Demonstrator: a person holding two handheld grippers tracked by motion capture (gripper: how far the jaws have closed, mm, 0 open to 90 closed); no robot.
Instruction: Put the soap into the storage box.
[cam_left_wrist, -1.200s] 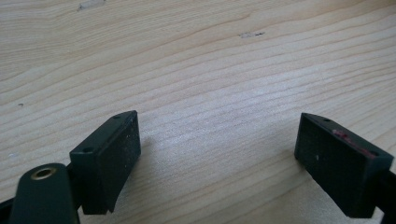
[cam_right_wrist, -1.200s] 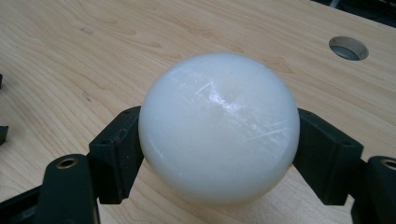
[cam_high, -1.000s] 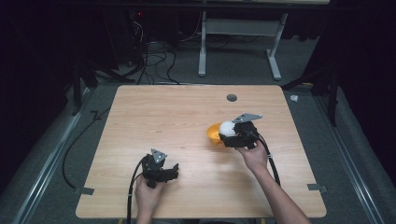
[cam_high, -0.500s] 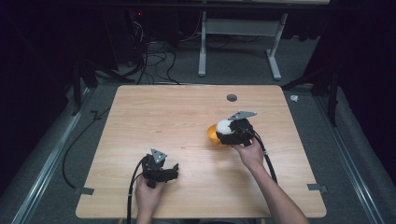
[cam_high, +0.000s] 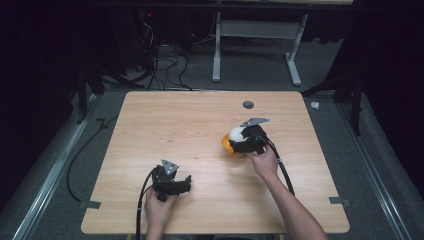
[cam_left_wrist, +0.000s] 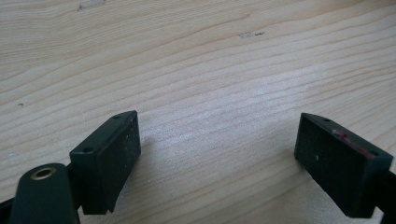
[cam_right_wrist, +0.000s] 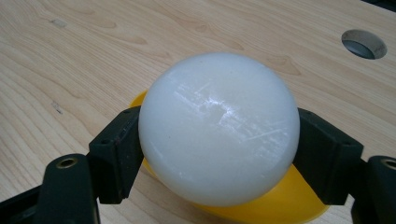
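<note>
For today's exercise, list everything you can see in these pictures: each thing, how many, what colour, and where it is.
Table: one, light wood, centre.
Round hole: one, grey, far side of the table.
White ball: one, between the right tongs' jaws.
Yellow object: one, under the ball; shape unclear.
Cables: several, black, floor beyond the table.
Left tongs: black, open over bare wood.
Right tongs: black, shut on the ball.
</note>
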